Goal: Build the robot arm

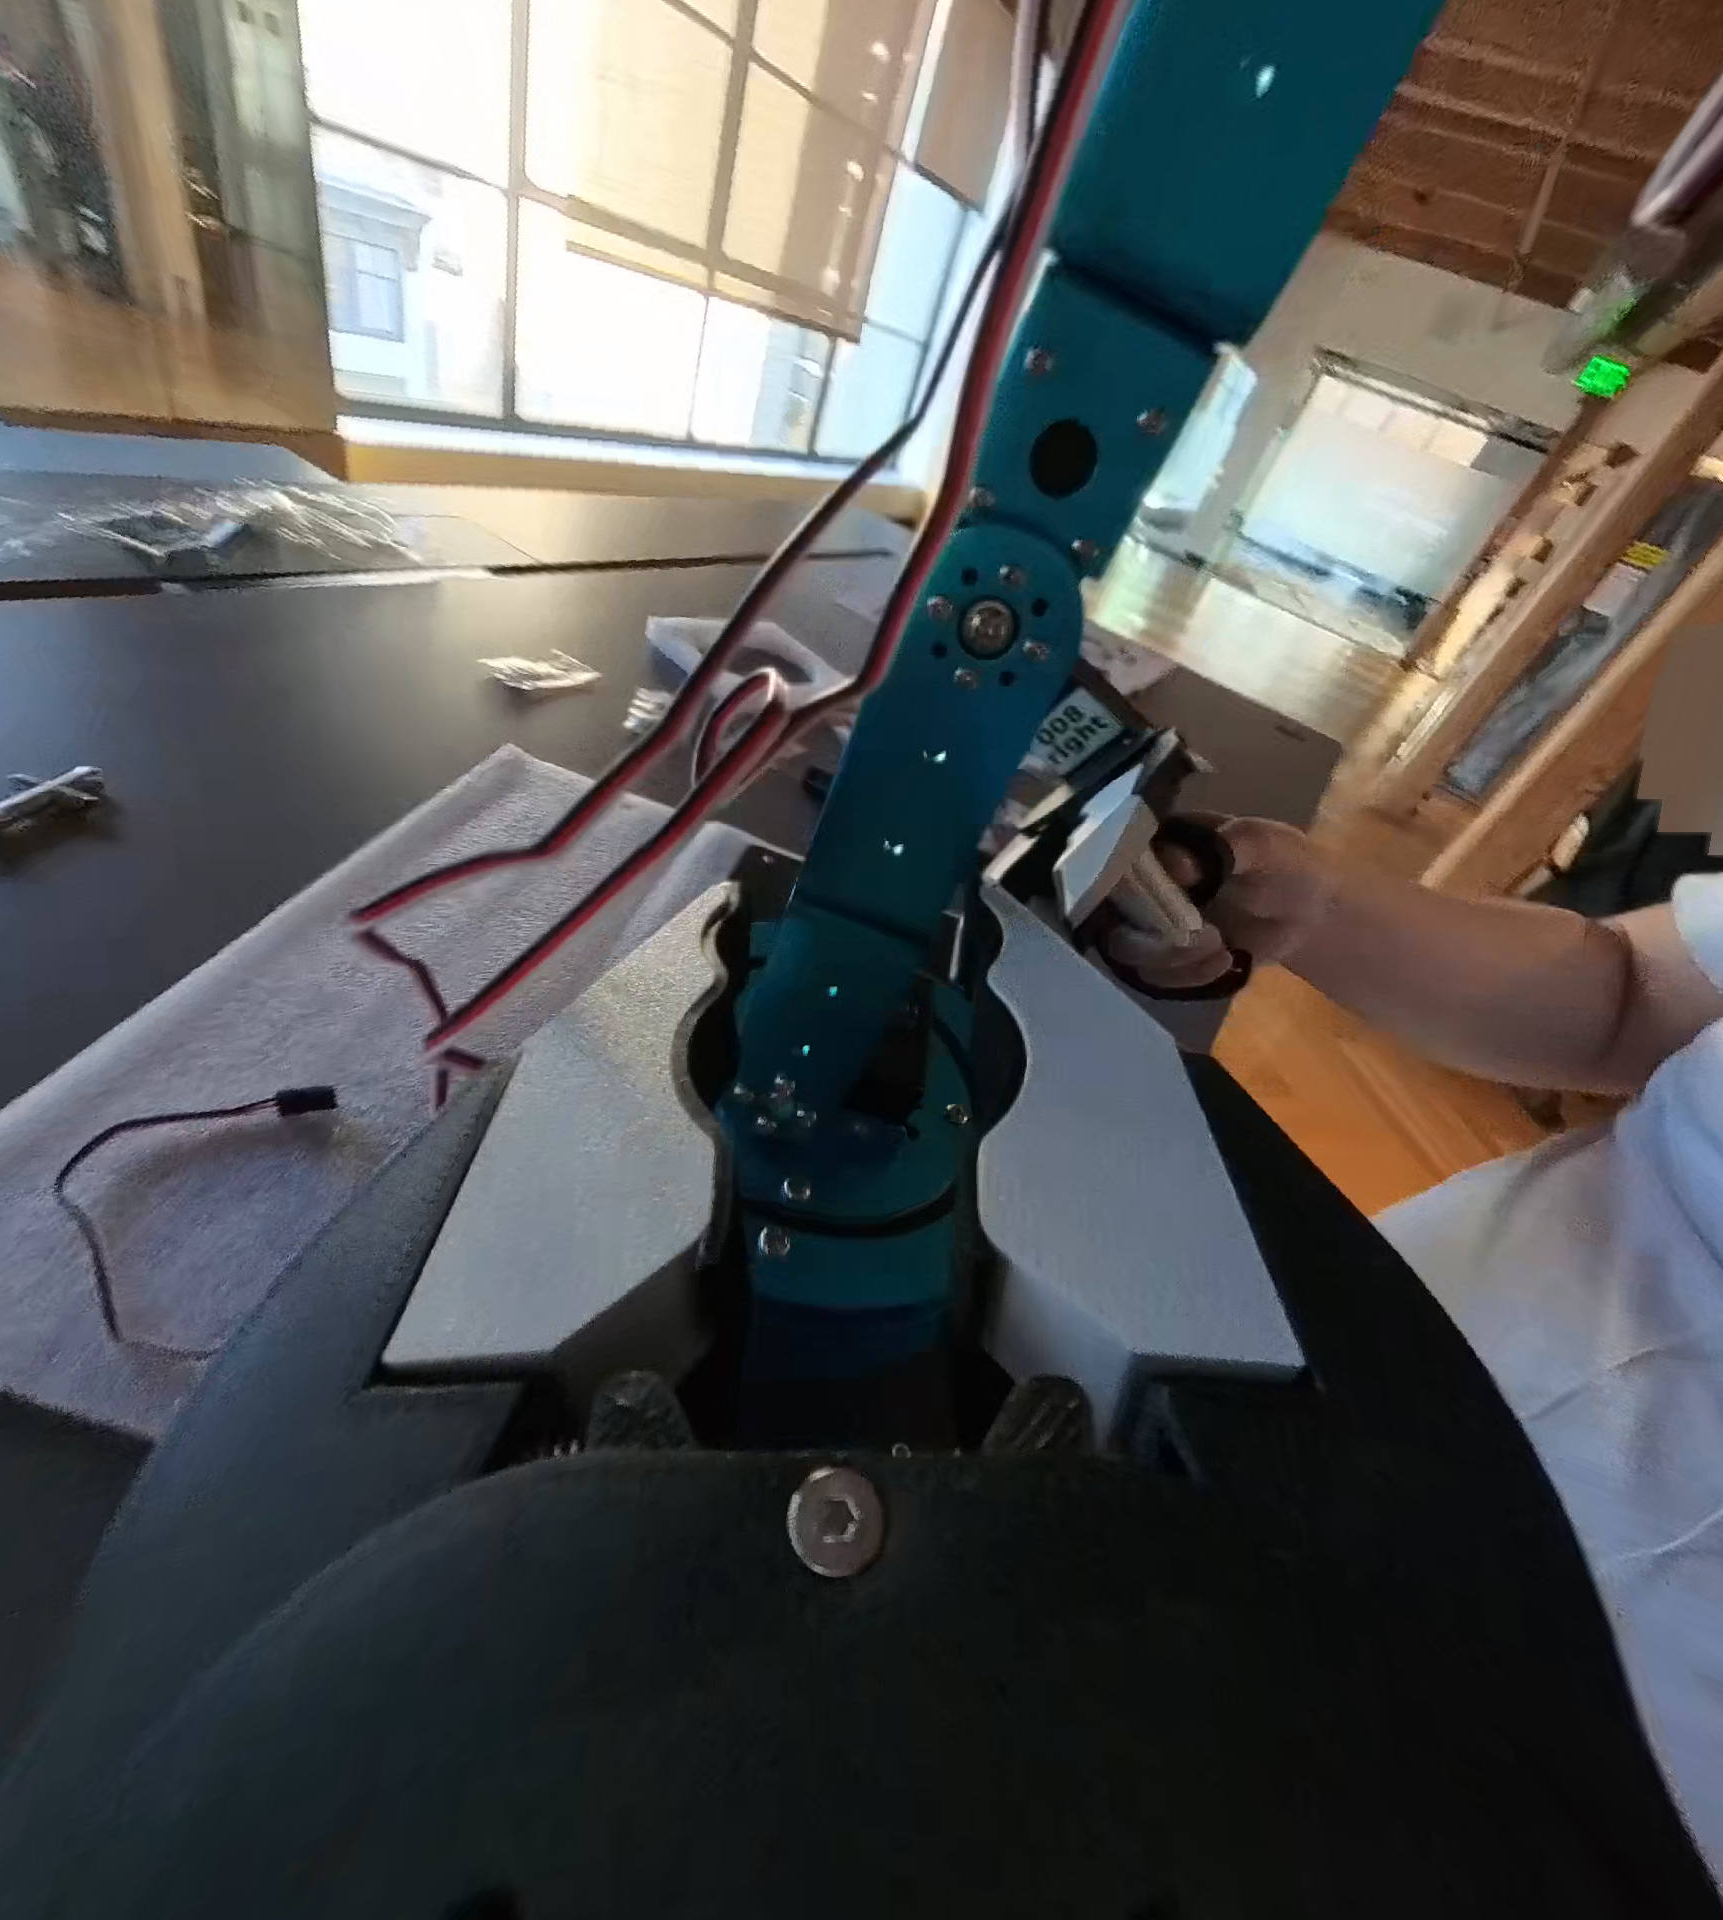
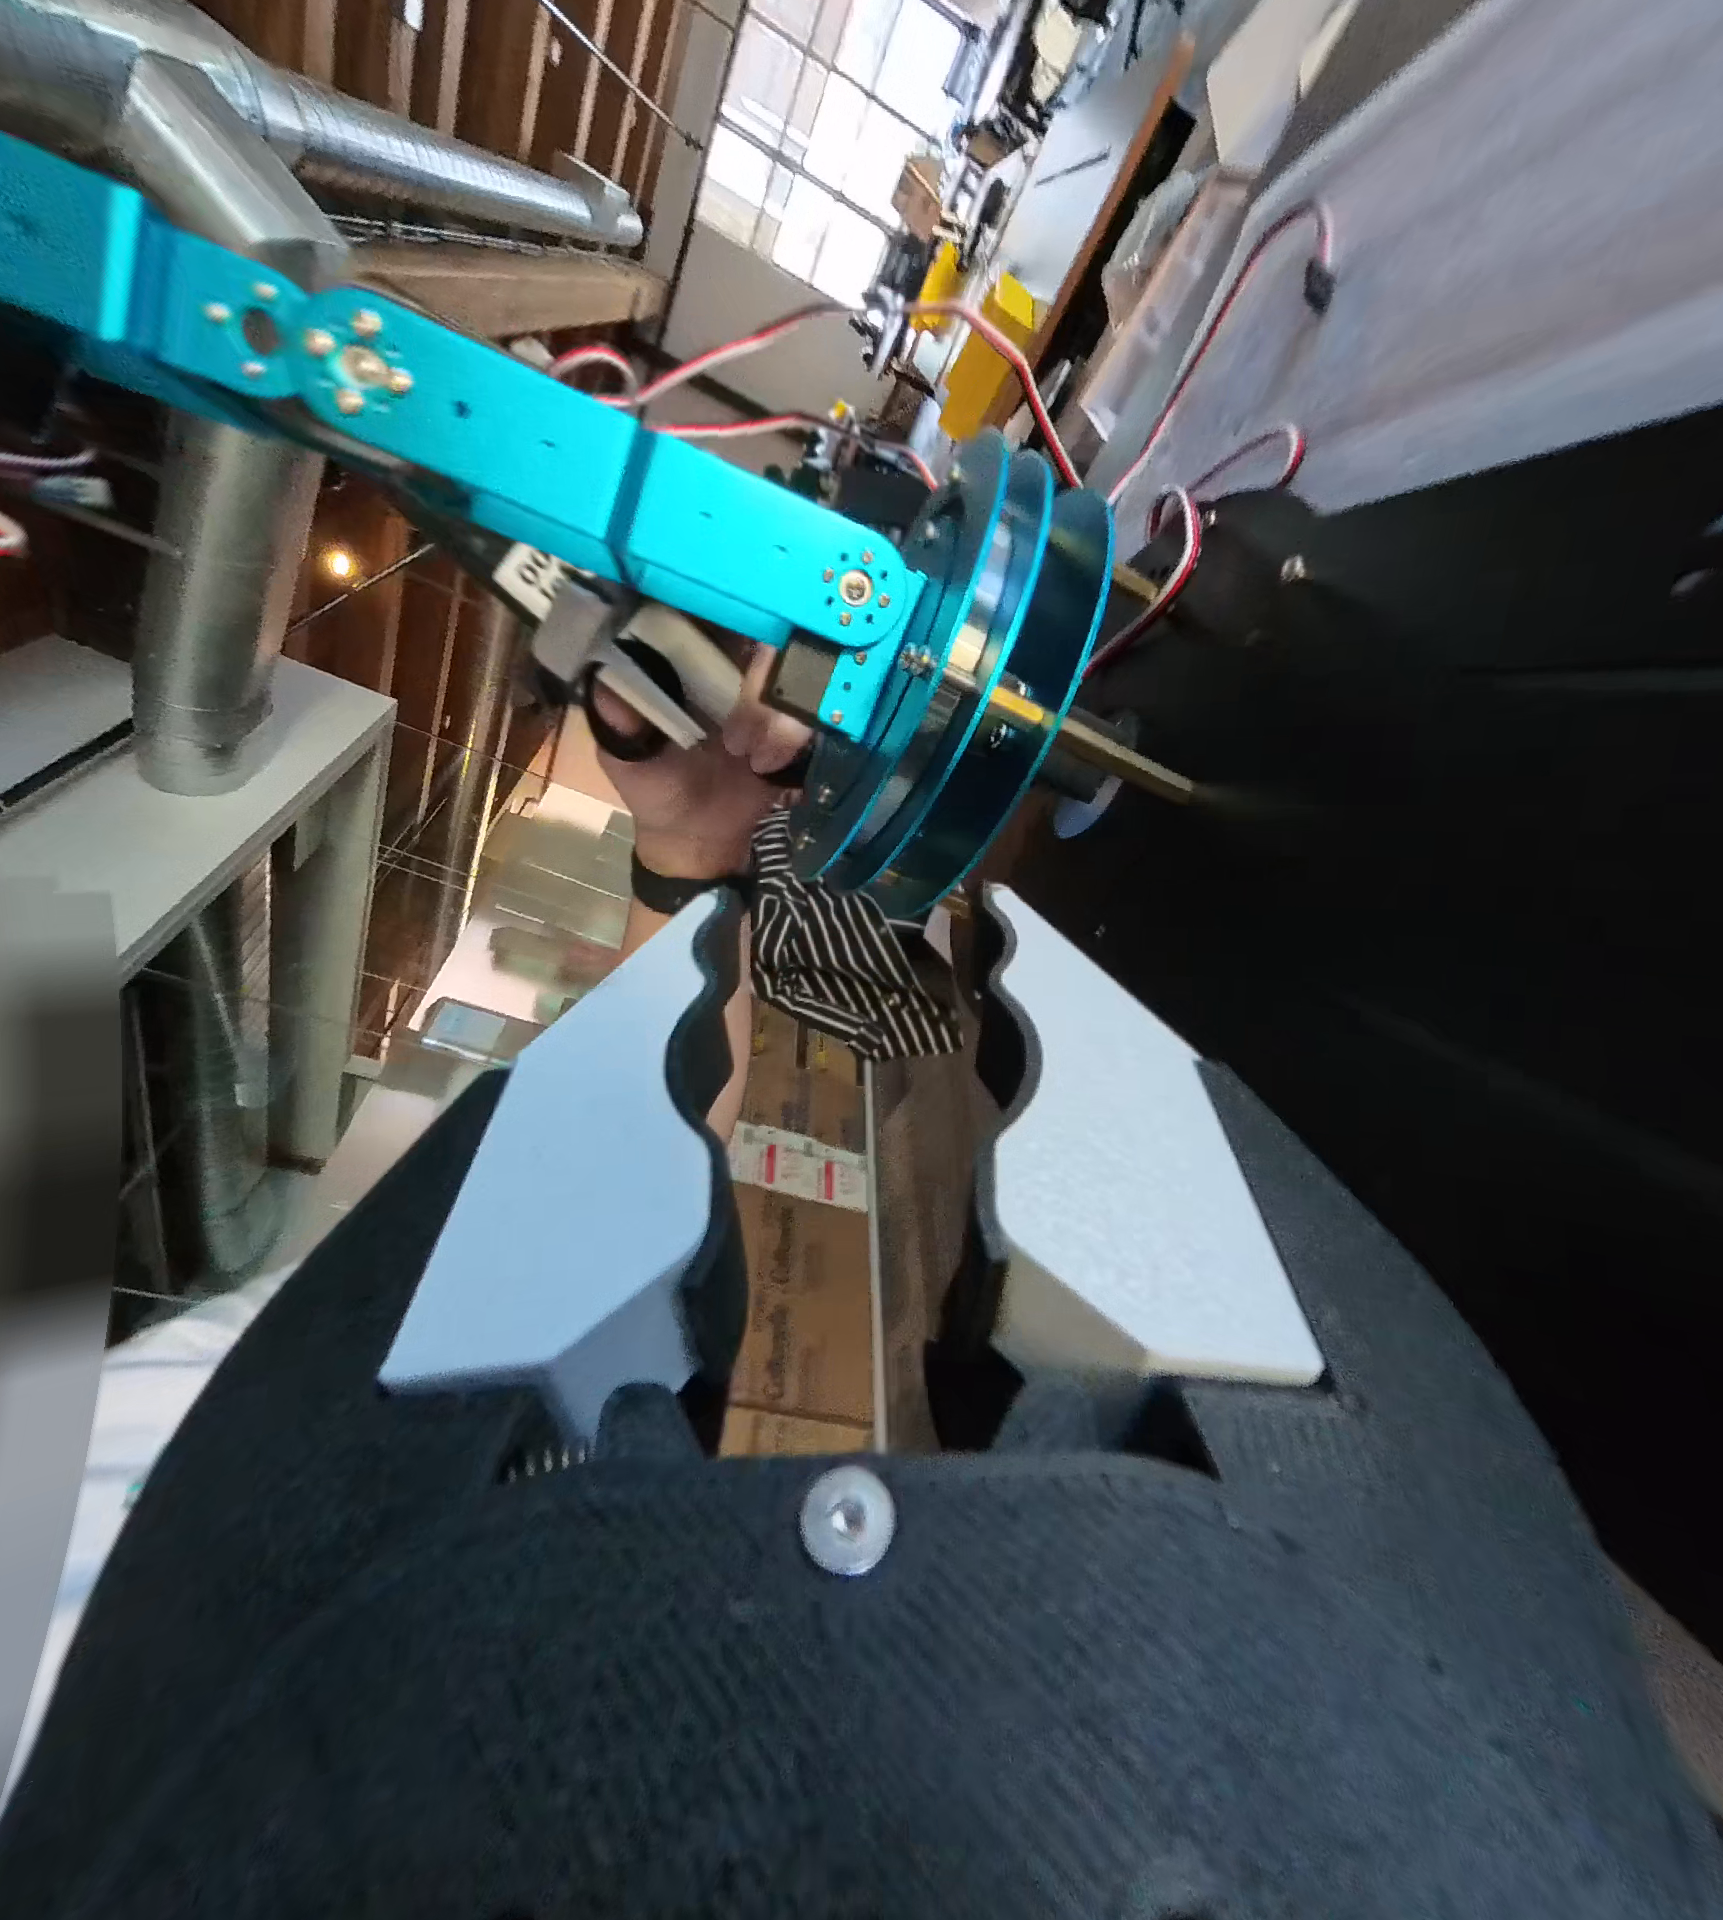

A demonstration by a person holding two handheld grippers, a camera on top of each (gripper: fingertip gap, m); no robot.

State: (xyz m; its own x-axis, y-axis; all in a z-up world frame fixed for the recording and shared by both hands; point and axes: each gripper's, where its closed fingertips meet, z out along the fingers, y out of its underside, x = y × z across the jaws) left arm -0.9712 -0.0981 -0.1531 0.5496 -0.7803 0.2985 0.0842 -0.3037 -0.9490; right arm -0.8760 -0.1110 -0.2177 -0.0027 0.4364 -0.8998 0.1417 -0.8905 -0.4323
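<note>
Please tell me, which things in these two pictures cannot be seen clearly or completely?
- Blue toy arm: its top is cut off by the left wrist view's upper edge.
- Arm's base: its bottom is hidden between the left gripper fingers.
- Right gripper: nothing shows between its fingers.
- Plastic bags: blurred, contents unreadable.
- Boxes: partly covered by the right fingers.

A: What's the main thing here?

B: A small teal metal robot arm, jointed, with silver screws at each pivot. In the left wrist view it rises from 6 o'clock toward 1 o'clock.

A: And its base?

B: Stacked round teal discs, tipped sideways in the right wrist view. Red, white and black wires trail off toward 9 o'clock.
</note>
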